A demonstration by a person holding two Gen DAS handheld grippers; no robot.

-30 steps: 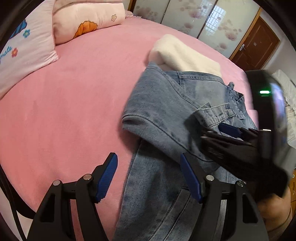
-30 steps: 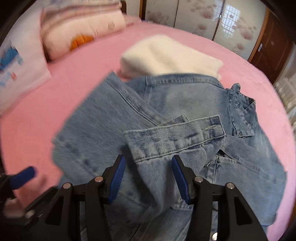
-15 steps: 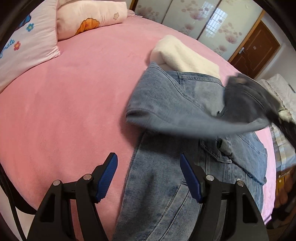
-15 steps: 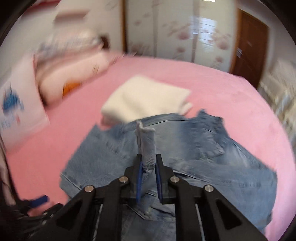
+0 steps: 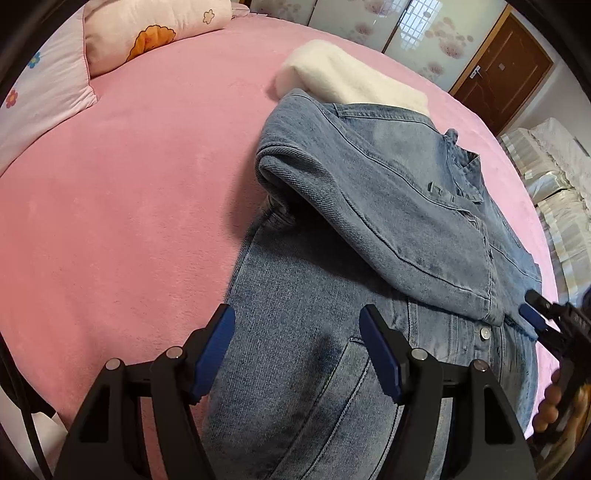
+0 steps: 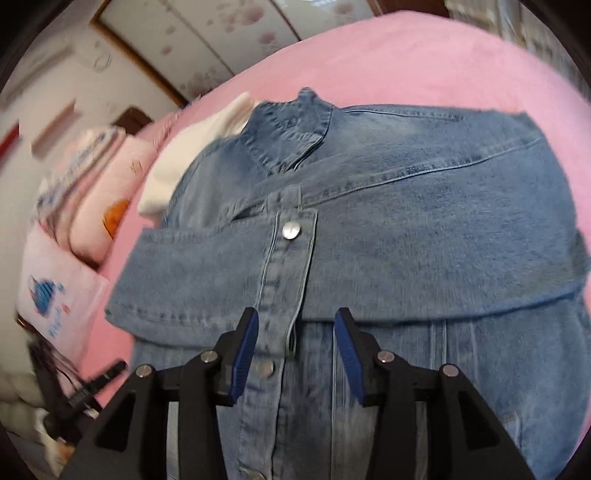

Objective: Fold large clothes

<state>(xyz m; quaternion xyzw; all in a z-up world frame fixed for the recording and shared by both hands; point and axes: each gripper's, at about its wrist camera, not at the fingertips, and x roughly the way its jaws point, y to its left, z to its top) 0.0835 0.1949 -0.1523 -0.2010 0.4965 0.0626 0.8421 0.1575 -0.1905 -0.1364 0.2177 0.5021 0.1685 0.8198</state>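
A light blue denim jacket lies on the pink bed. One sleeve is folded across its body, the cuff with a metal button lying over the front placket. My left gripper is open and empty, hovering over the jacket's lower left edge. My right gripper is open, jaws on either side of the cuff's end, holding nothing. It also shows at the right edge of the left wrist view.
A folded white garment lies just beyond the jacket's collar. Pink pillows sit at the head of the bed. Sliding wardrobe doors and a brown door stand behind. White bedding lies at the right.
The right gripper carried the sleeve cuff across the jacket, laid it down on the front and opened. The left gripper stayed open and nearly still.
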